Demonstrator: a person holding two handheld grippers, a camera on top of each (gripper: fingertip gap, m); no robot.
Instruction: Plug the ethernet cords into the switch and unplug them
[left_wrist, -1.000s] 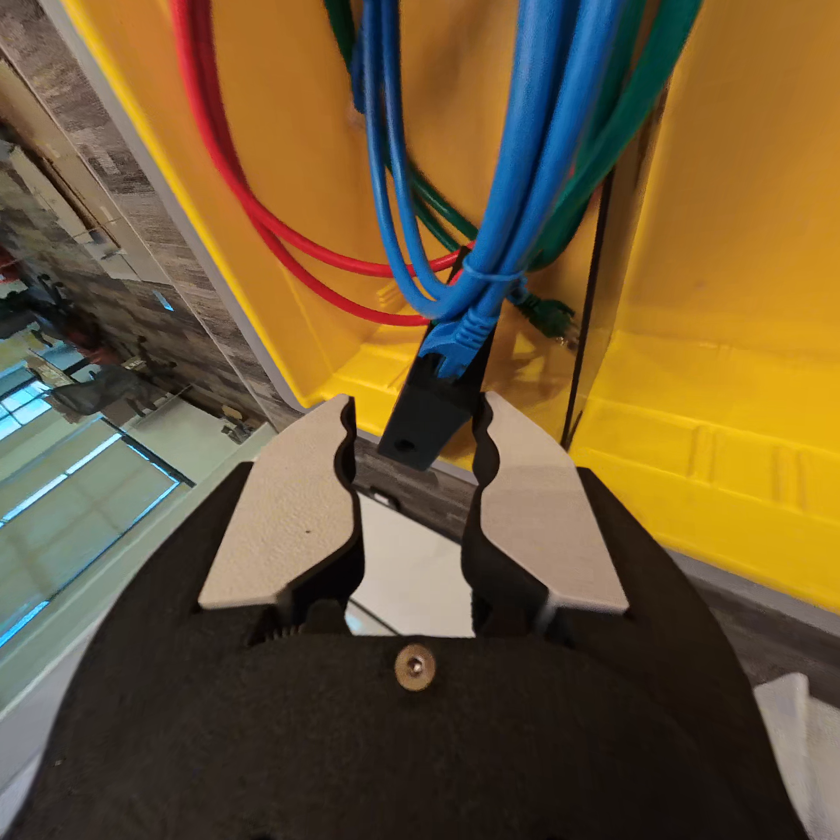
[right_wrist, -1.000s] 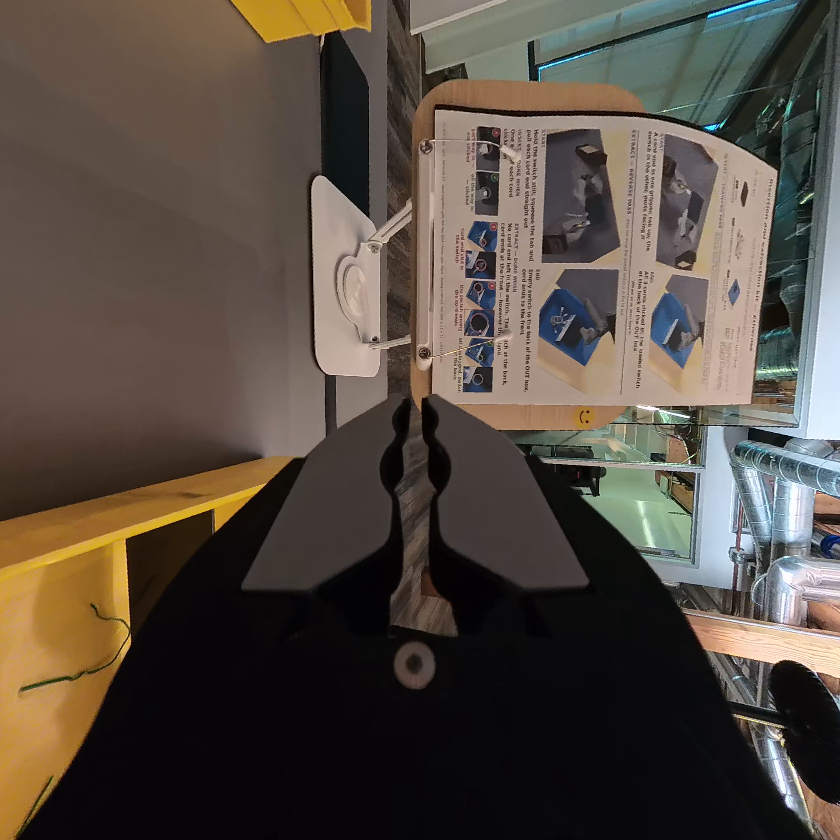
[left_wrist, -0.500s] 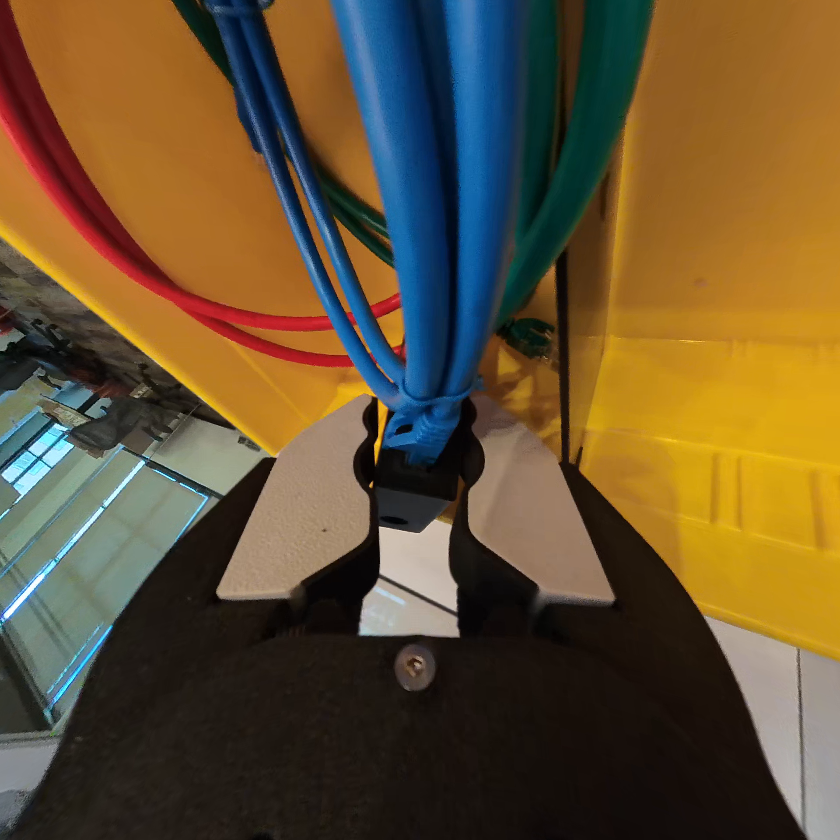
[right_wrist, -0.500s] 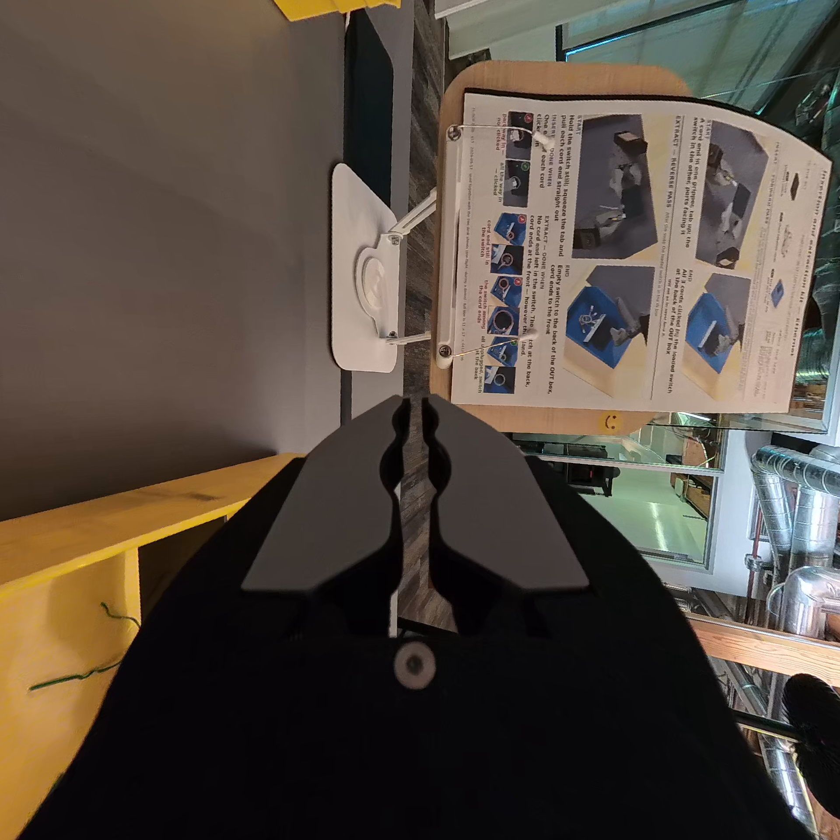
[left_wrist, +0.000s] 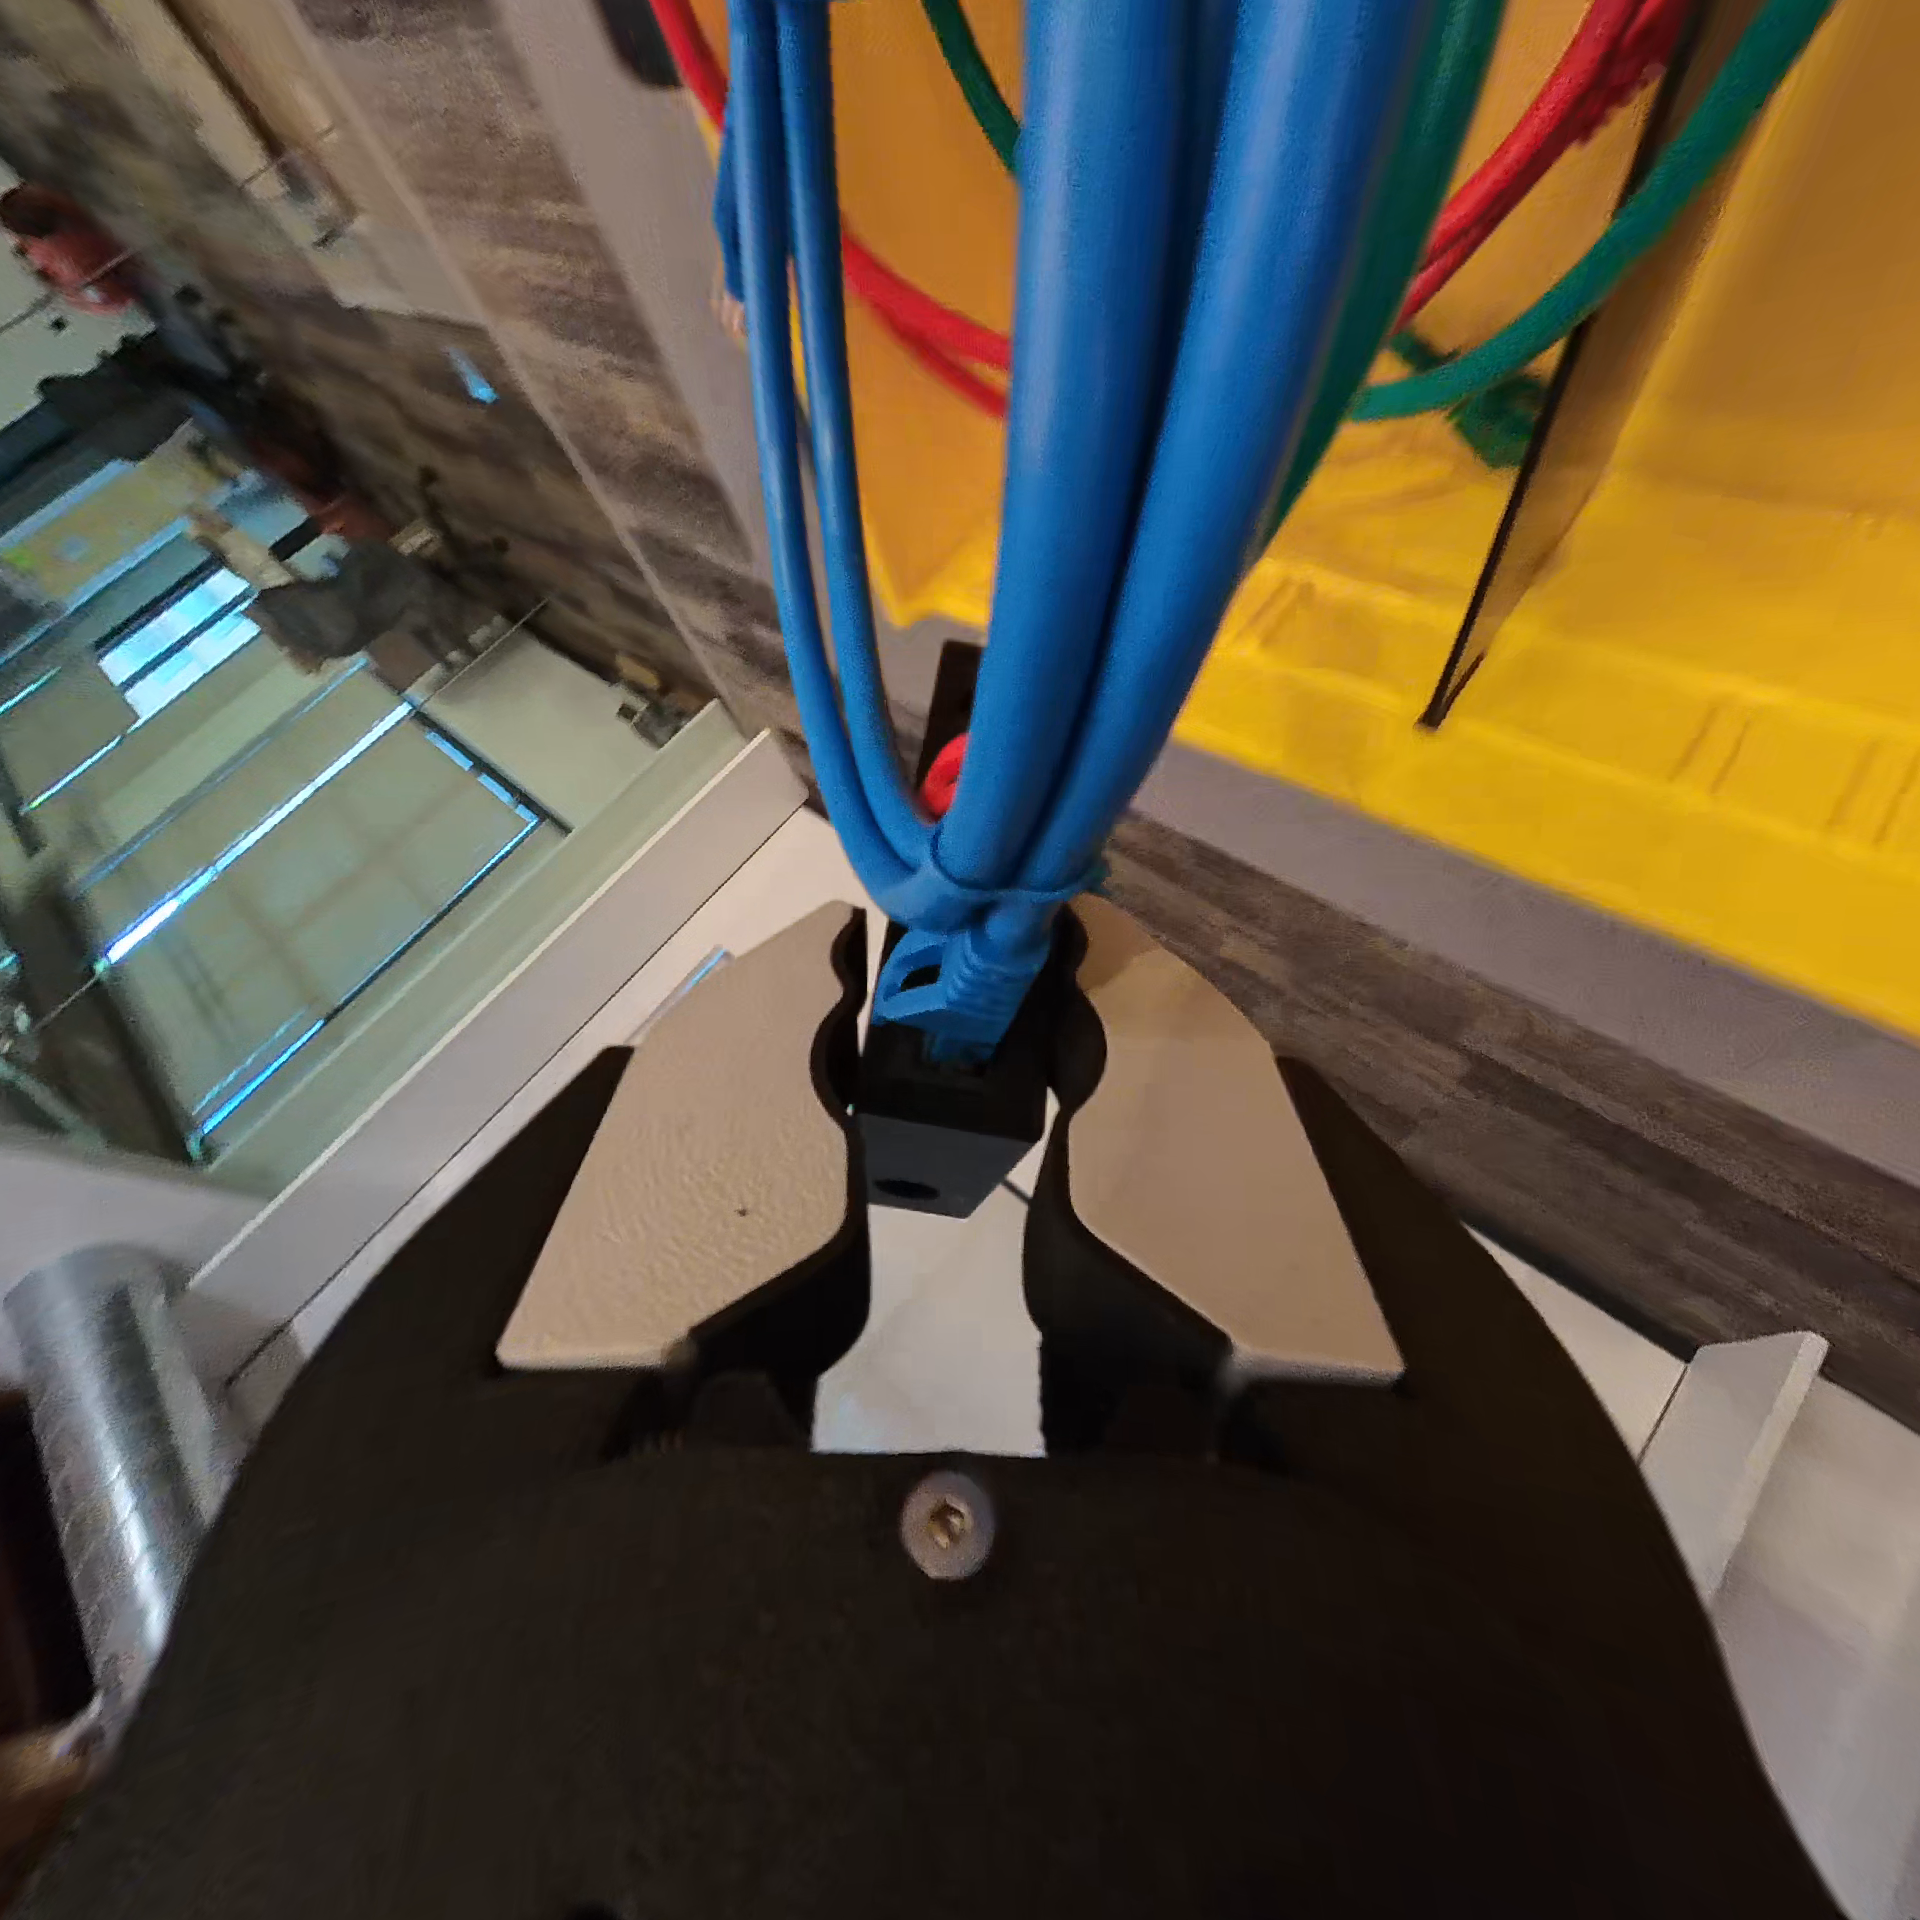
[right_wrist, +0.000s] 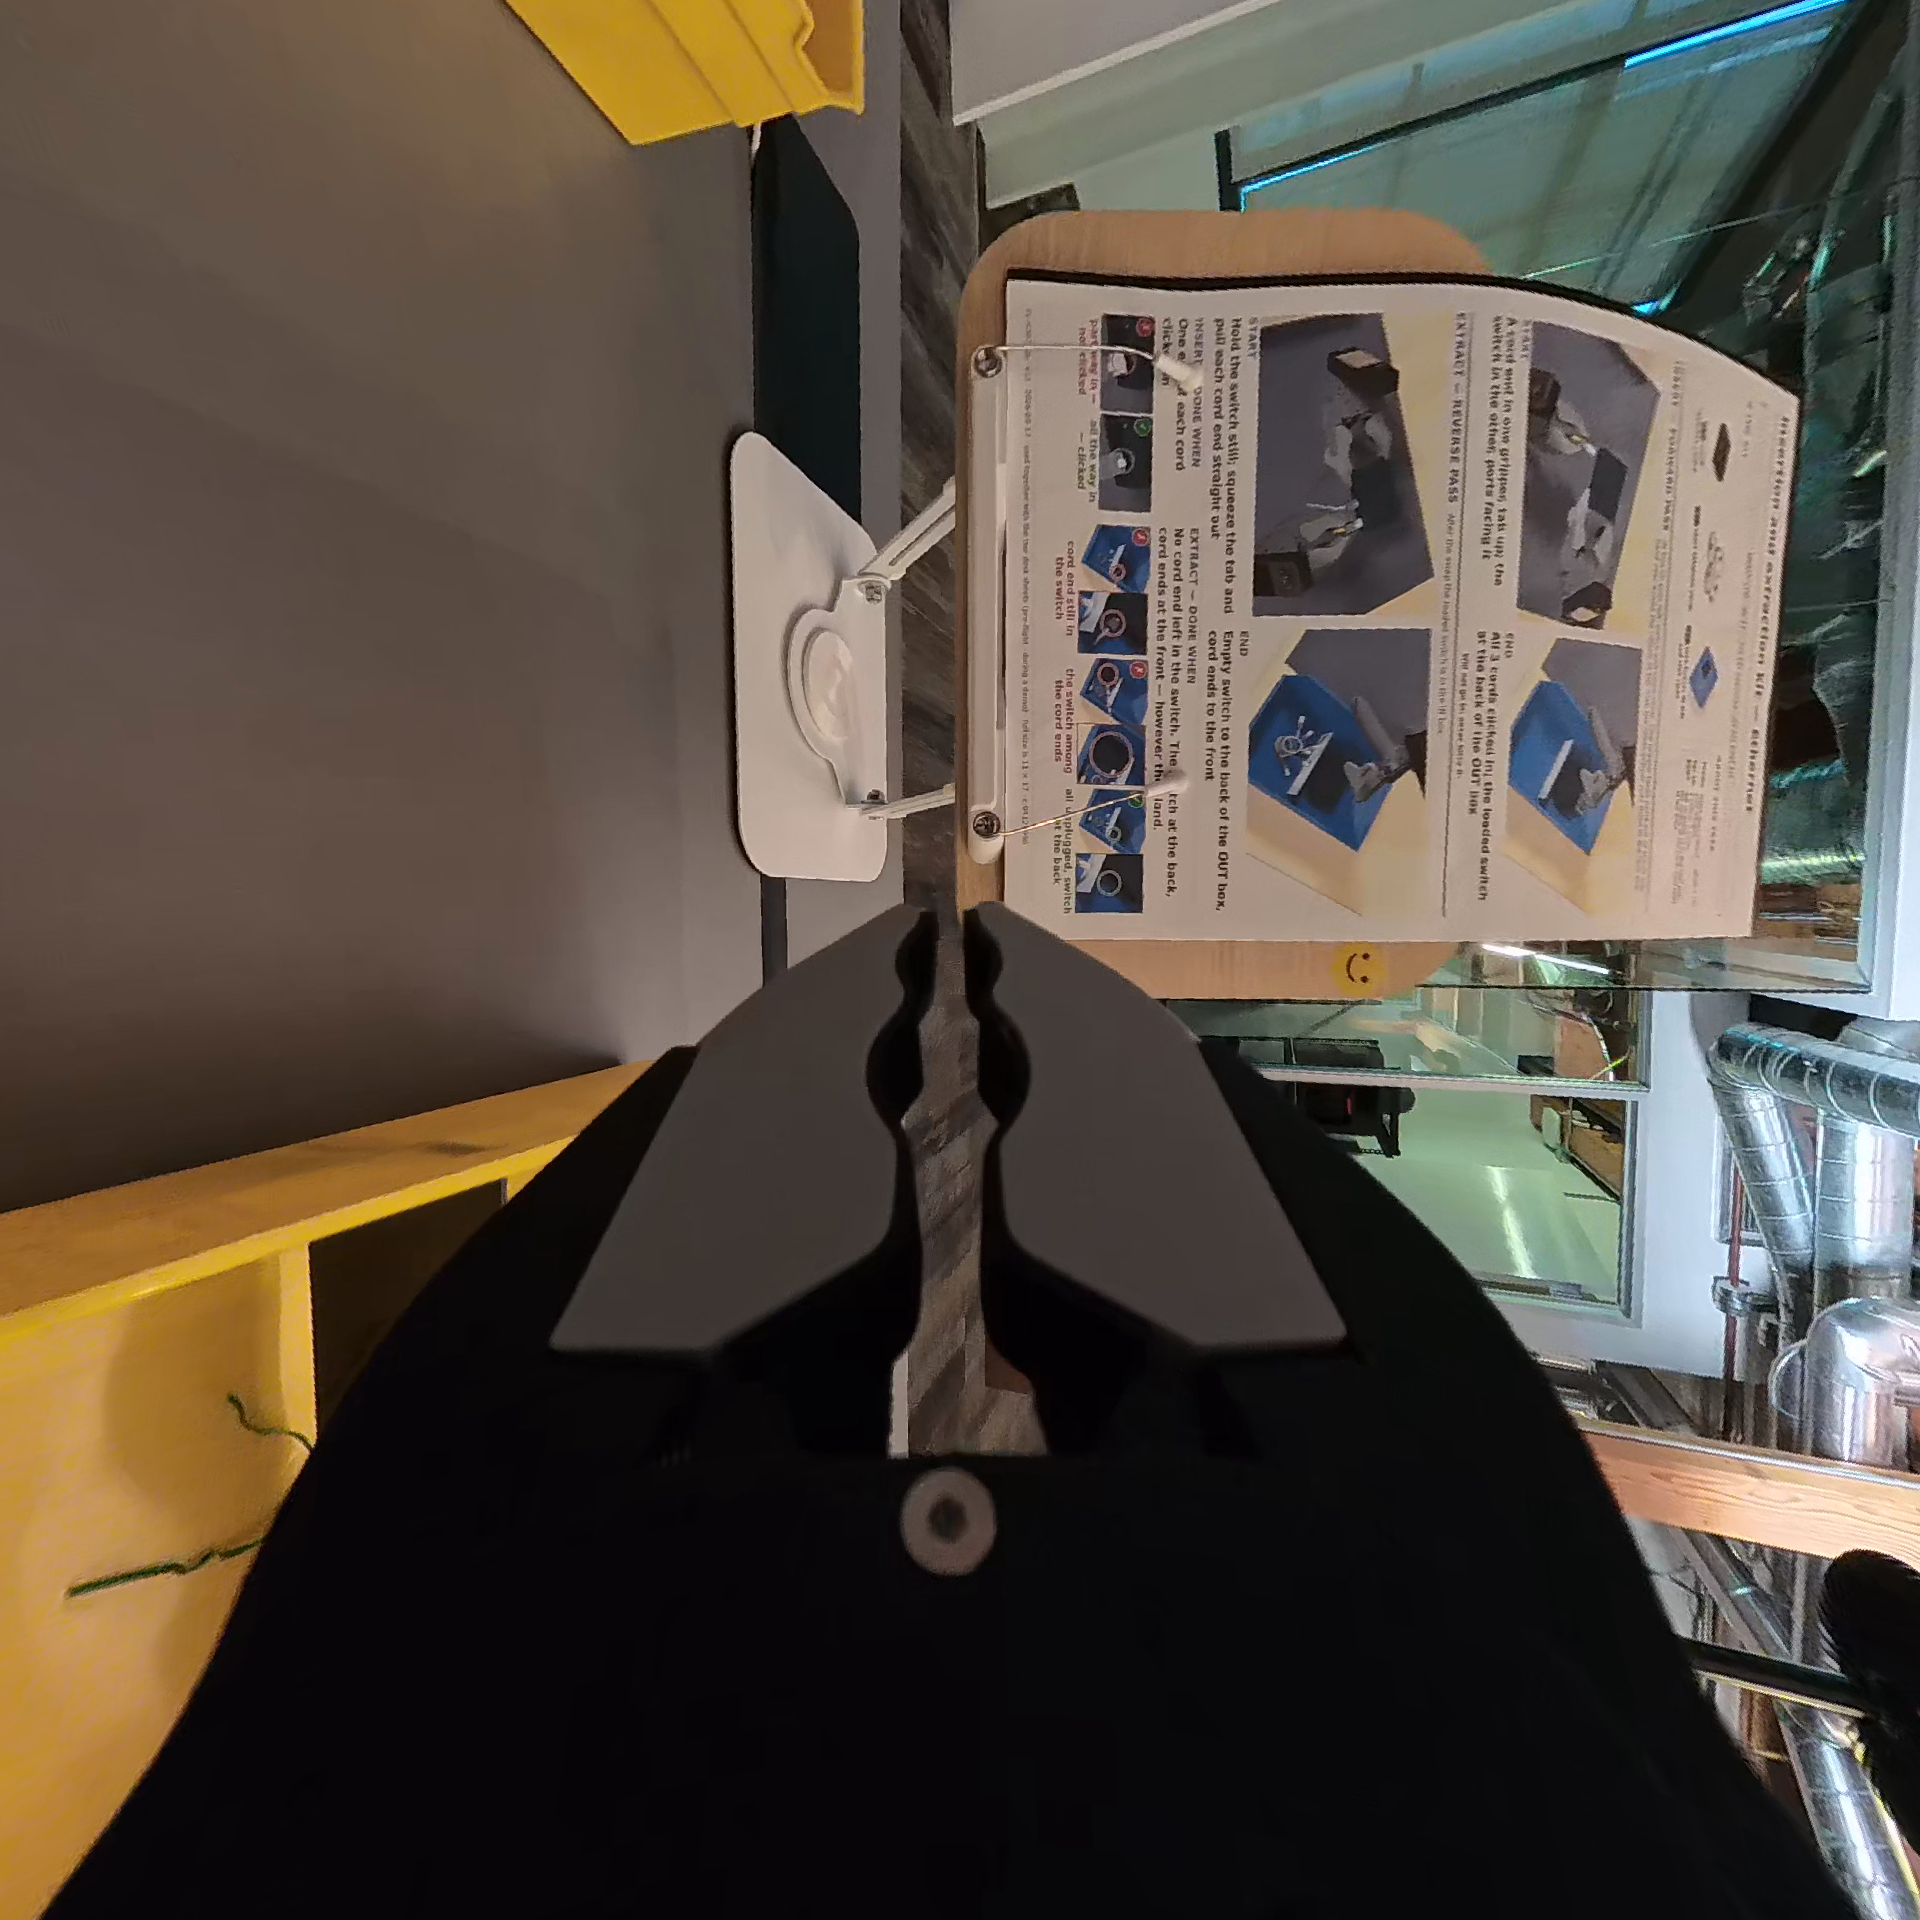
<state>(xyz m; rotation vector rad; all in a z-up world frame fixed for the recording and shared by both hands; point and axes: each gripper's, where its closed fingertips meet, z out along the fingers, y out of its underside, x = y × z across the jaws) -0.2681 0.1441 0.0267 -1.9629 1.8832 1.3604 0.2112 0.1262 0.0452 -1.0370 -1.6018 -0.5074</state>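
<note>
Switch (left_wrist: 940, 1127), a small black box, sits clamped between the two pale fingers of the left gripper (left_wrist: 948, 1049), lifted clear of the yellow bin (left_wrist: 1621, 665) beyond it. Its ports face away from the camera, and a blue ethernet cord (left_wrist: 1091, 499) is plugged into the near end, its blue connector (left_wrist: 951, 982) seated in the socket. That cord is bundled in loops, tied just above the connector, and hangs over the gripper. A red cord (left_wrist: 914, 312) and a green cord (left_wrist: 1507, 343) trail back into the bin; a red plug seems to sit farther along the switch, though I cannot tell for sure. The right gripper (right_wrist: 948, 925) is well apart, clenched almost together on nothing, with only a thin slit between its dark fingers. It points at an instruction sheet (right_wrist: 1382, 613) on a wooden board held by a white stand (right_wrist: 800, 665) on the grey desk (right_wrist: 364, 520).
</note>
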